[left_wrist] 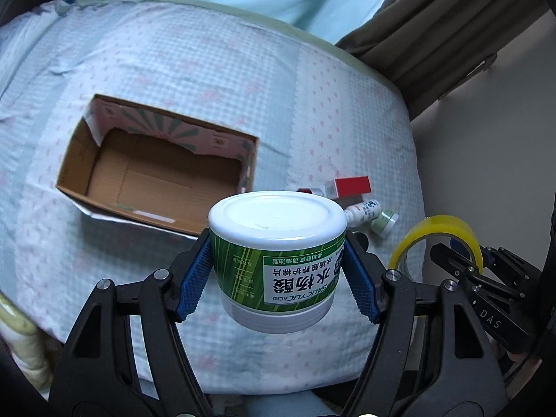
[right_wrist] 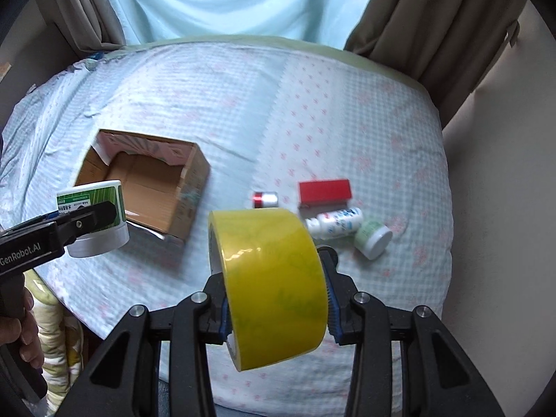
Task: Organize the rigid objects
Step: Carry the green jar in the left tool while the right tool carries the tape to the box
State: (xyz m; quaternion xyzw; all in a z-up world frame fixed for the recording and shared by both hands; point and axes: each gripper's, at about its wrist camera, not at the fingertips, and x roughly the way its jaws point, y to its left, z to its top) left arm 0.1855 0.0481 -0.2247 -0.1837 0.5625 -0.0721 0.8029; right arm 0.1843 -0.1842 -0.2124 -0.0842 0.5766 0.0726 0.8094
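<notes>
Green jar [left_wrist: 278,260] upside-down, axis vertical

Glossy plastic jar [left_wrist: 278,260], shiny yellow tape roll [right_wrist: 271,285], matt cardboard box [left_wrist: 163,177], woven cloth sheet [left_wrist: 208,69]

Left gripper [left_wrist: 278,271] and right gripper [right_wrist: 276,292] both hover level, jaws clamped on loads.
</notes>
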